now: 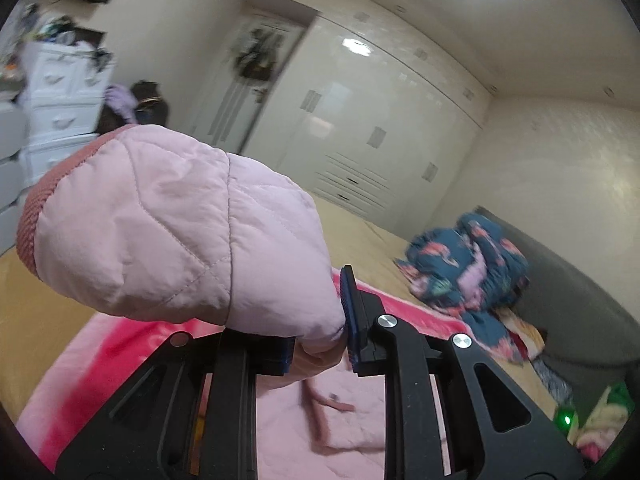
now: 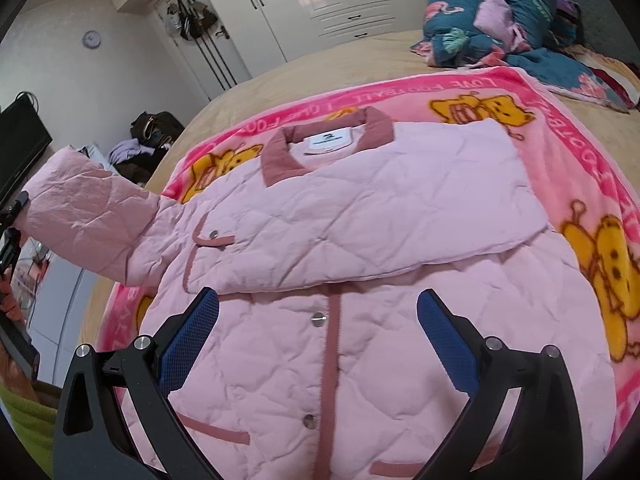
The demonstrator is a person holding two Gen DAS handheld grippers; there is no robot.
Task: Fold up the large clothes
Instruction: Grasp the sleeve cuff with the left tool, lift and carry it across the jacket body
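Observation:
A pink quilted jacket (image 2: 360,240) with a darker pink collar lies front-up on a pink cartoon blanket (image 2: 580,184) on the bed. Its right sleeve is folded across the chest. My left gripper (image 1: 320,340) is shut on the jacket's other sleeve (image 1: 160,232) and holds it lifted off the bed; the cuff sticks up before the camera. That raised sleeve (image 2: 88,220) shows at the left of the right wrist view, with the left gripper at the frame edge. My right gripper (image 2: 318,336) is open and empty, just above the jacket's button placket.
A crumpled blue flamingo-print quilt (image 2: 500,12) lies at the head of the bed, also in the left wrist view (image 1: 468,264). White wardrobes (image 1: 380,128) line the far wall. A white drawer unit (image 1: 60,112) and bags (image 2: 154,128) stand beside the bed.

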